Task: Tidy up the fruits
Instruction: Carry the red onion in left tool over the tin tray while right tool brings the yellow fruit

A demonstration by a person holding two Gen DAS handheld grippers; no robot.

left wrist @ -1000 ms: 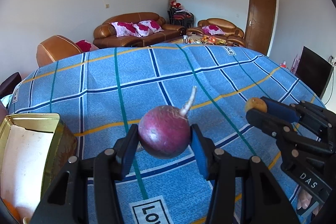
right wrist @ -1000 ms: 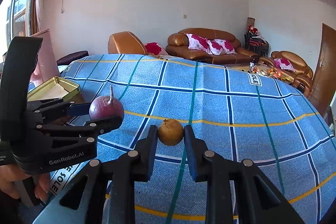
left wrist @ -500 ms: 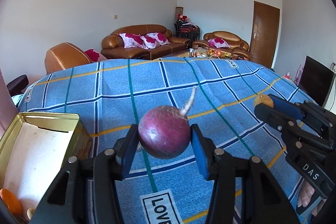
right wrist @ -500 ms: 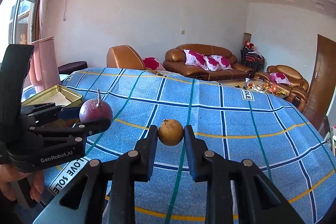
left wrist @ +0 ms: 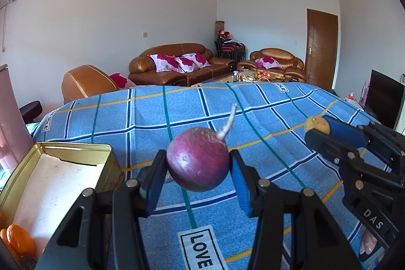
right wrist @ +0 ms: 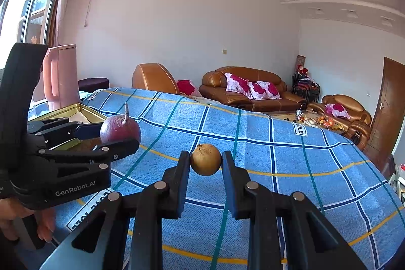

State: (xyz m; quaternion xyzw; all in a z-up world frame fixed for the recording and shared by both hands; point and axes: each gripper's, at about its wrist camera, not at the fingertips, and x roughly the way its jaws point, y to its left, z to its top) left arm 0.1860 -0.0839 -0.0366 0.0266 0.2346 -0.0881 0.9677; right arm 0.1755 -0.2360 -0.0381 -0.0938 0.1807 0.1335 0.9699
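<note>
Table cloth [left wrist: 265, 105]: blue checked, spread wide under both claws; anything dropped here would likely roll off toward an edge.
Gold tin [left wrist: 63, 168]: open, at the left, an orange [left wrist: 19, 239] lying in its near corner; probably where the fruit goes. Its raised wall is what a low carry could clip.
Left claw [left wrist: 198, 173]: clenched on the purple radish [left wrist: 198, 161], held in the air just right of the tin. The pads press only the round sides, so a tilt could let it slip.
Right claw [right wrist: 205, 163]: clenched on the small brown fruit [right wrist: 205, 159], above the cloth, near the left claw. The two could knock together if both head for the tin at once.
</note>
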